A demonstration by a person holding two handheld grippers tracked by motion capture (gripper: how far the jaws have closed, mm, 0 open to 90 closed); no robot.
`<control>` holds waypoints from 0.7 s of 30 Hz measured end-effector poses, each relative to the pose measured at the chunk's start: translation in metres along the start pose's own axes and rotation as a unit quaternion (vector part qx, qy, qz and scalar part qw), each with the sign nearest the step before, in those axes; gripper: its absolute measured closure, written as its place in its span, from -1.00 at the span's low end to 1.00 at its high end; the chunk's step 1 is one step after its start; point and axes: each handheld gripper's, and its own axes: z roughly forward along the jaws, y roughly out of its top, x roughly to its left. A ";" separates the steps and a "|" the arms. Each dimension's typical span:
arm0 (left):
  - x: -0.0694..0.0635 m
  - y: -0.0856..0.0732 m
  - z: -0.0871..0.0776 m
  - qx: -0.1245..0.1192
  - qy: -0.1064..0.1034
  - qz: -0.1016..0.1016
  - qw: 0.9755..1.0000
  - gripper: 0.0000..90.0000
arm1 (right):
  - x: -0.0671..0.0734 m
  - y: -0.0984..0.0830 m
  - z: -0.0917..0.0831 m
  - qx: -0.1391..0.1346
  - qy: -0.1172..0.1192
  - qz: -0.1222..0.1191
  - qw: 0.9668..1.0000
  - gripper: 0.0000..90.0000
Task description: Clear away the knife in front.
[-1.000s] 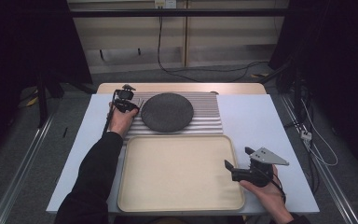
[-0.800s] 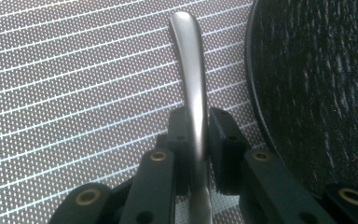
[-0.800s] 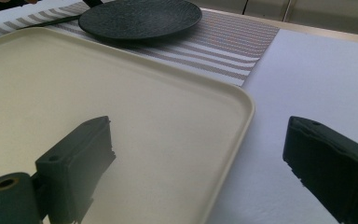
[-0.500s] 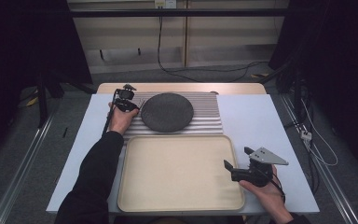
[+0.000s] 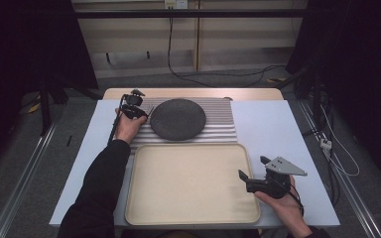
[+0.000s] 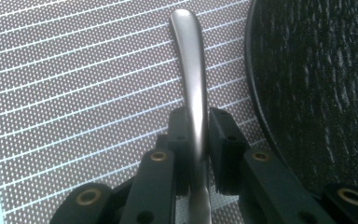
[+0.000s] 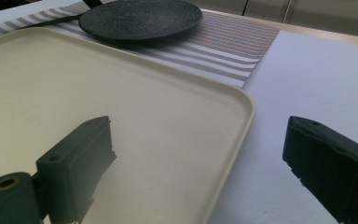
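My left gripper (image 5: 139, 113) is at the left end of the striped placemat (image 5: 219, 130), just left of the dark round plate (image 5: 177, 118). In the left gripper view its jaws (image 6: 198, 117) are shut on the handle of a metal utensil (image 6: 191, 56), which points away over the placemat (image 6: 74, 93) beside the plate's rim (image 6: 317, 84). The utensil's working end is hidden below the jaws. My right gripper (image 5: 252, 167) is open over the right edge of the cream tray (image 5: 188, 183), with nothing between its jaws (image 7: 198, 140).
The cream tray (image 7: 121, 93) has nothing on it and lies at the table's near side, in front of the placemat (image 7: 242, 51) and plate (image 7: 140, 17). White tabletop (image 5: 278, 129) lies to the right. Cables run across the floor beyond the table.
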 end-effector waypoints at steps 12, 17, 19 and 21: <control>0.002 0.000 -0.010 -0.002 -0.001 0.000 1.000 0.77 | 0.000 0.000 0.001 0.000 0.000 0.001 1.000 -0.82; 0.003 -0.002 -0.005 0.007 -0.001 -0.002 1.000 0.77 | 0.001 0.000 0.001 0.000 0.002 0.001 1.000 -0.82; 0.003 -0.003 -0.003 0.006 0.001 0.001 1.000 0.77 | 0.000 0.000 0.001 0.000 0.002 0.001 1.000 -0.82; 0.003 -0.003 -0.003 0.005 0.000 -0.003 1.000 0.77 | 0.000 0.000 0.001 0.001 0.001 0.001 1.000 -0.82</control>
